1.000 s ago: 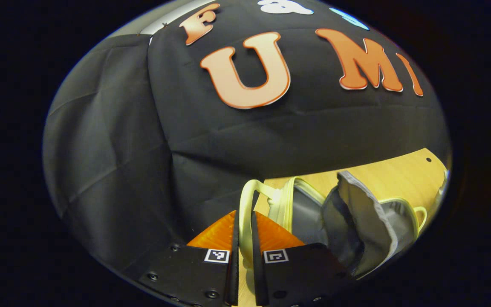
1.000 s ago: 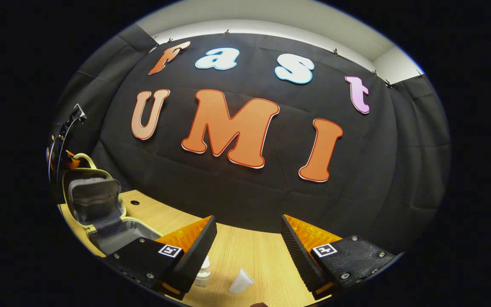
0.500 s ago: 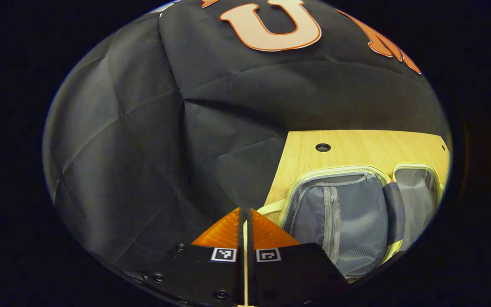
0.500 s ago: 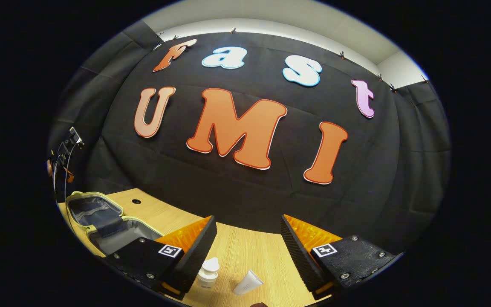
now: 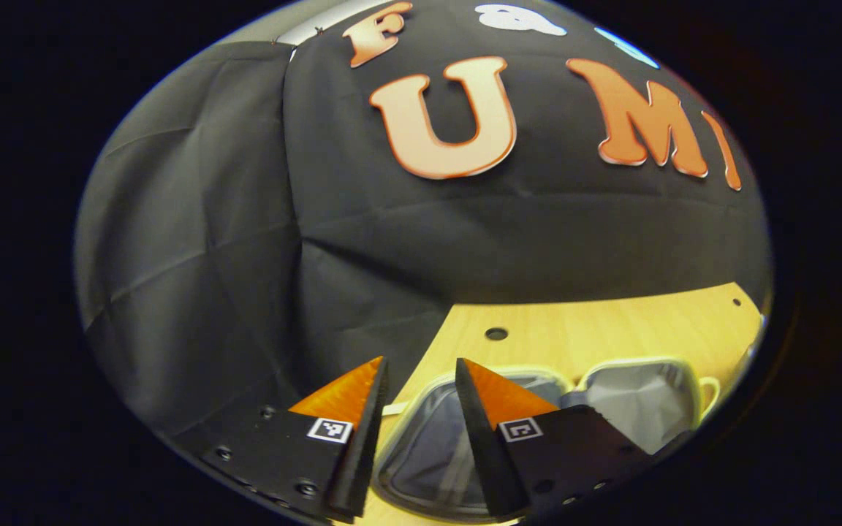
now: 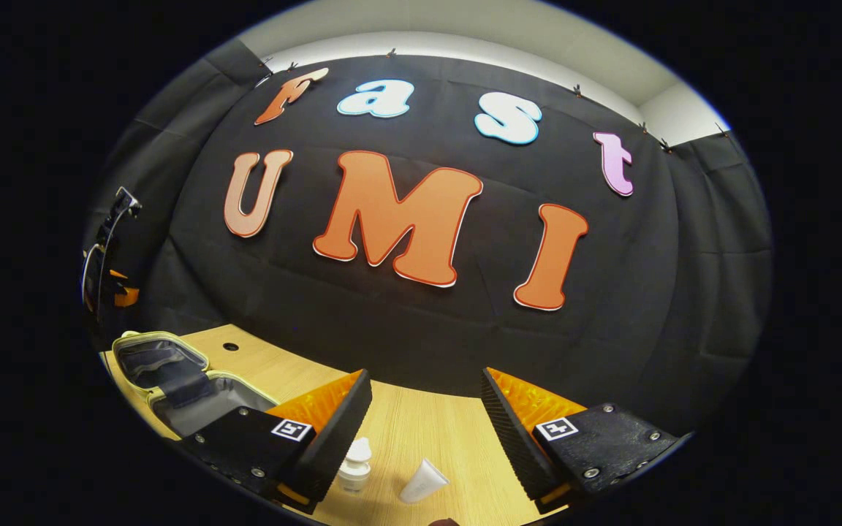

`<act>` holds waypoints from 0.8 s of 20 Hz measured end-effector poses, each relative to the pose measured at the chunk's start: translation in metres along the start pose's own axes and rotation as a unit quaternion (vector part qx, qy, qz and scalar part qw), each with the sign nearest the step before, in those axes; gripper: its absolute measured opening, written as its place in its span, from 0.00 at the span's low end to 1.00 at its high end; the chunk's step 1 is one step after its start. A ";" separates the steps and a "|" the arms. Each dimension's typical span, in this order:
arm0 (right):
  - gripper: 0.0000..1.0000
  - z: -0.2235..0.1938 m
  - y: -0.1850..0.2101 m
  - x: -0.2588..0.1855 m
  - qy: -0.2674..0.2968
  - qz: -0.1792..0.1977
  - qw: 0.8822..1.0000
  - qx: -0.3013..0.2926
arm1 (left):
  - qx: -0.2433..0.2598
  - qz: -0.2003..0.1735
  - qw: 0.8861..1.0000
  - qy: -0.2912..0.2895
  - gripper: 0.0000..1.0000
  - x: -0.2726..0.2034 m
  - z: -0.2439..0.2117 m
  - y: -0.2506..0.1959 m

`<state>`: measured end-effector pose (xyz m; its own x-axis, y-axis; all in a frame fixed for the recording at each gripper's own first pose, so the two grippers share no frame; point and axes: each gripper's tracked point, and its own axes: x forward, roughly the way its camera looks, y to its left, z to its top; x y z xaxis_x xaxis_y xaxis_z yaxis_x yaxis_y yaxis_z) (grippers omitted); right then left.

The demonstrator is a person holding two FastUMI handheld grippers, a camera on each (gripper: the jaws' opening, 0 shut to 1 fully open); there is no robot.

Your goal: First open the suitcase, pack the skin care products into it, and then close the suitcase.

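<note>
Suitcase [image 5: 633, 398] lies open, partly hidden behind left gripper [image 5: 419, 409].

The suitcase [image 6: 172, 380] lies open flat at the left end of the wooden table, pale yellow-green along its zipped rim, grey fabric lining in both halves [image 5: 531, 409]; a small white bottle [image 6: 354, 464] stands upright on the table, apart from the case; just beside it lies a white tube [image 6: 423, 481], tilted on its side
</note>
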<state>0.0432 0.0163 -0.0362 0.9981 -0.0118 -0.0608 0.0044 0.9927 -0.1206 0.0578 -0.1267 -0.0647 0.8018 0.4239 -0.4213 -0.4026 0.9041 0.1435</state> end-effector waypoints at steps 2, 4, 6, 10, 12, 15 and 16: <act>0.96 -0.002 -0.008 0.001 0.000 -0.002 1.000 0.008 | 0.007 -0.001 0.999 -0.040 0.75 -0.022 0.039 -0.019; 0.96 -0.002 -0.015 0.001 -0.003 -0.003 1.000 0.014 | 0.014 -0.015 0.997 -0.070 0.88 -0.037 0.064 -0.045; 0.96 -0.003 -0.021 0.001 -0.006 -0.003 1.000 0.016 | 0.020 -0.027 0.995 -0.091 0.92 -0.052 0.080 -0.066; 0.96 -0.010 -0.032 -0.002 -0.008 -0.001 1.000 0.021 | 0.014 -0.048 0.990 -0.129 0.99 -0.079 0.106 -0.109; 0.96 -0.013 -0.037 -0.004 -0.007 0.002 1.000 0.027 | 0.006 -0.054 0.988 -0.141 1.00 -0.095 0.113 -0.134; 0.96 -0.023 -0.046 -0.006 0.001 0.002 0.999 0.036 | 0.000 -0.071 0.986 -0.150 1.00 -0.110 0.116 -0.170; 0.96 -0.027 -0.047 -0.007 0.004 0.001 0.999 0.036 | 0.001 -0.081 0.985 -0.153 0.99 -0.115 0.118 -0.183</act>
<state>0.0347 -0.0340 -0.0568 0.9975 -0.0098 -0.0693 0.0065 0.9988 -0.0486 0.0911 -0.3348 0.0631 0.9513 0.2697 -0.1496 -0.2573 0.9614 0.0973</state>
